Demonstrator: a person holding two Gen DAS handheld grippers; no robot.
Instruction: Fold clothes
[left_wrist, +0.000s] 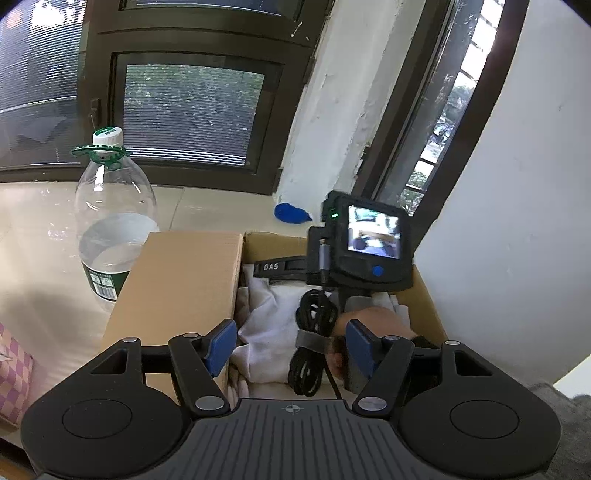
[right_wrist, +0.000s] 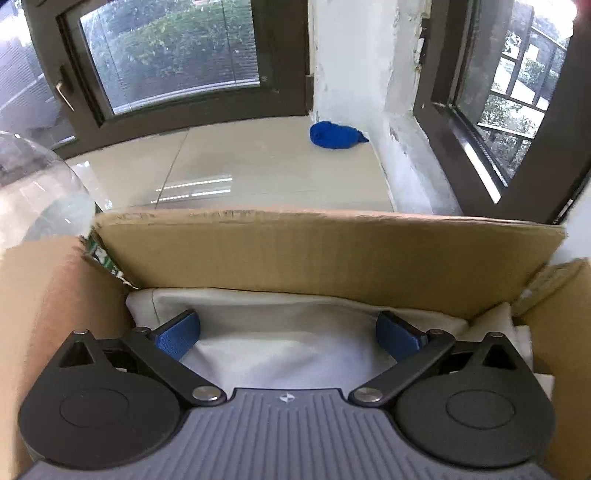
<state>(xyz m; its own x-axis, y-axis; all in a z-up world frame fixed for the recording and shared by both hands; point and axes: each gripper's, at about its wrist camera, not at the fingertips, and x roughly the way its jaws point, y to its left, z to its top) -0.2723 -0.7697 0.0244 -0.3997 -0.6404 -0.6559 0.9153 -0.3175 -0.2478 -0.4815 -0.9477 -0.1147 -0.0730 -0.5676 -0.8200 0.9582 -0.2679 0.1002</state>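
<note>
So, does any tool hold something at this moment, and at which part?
Nothing is held. The left tool is open above the cardboard box. The right tool is open inside it, just over the white garment, its pads gripping no fabric.

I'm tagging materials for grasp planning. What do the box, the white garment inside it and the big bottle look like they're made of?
Box: brown corrugated cardboard, matte, with a ragged torn top edge.
White garment: soft woven or knit cloth, matte, creased; exact fibre can't be told.
Bottle: clear glossy plastic, seemingly thin-walled, with a white screw cap and green ring.

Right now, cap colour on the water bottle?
White cap, green ring beneath; left wrist view shows it best.
</note>
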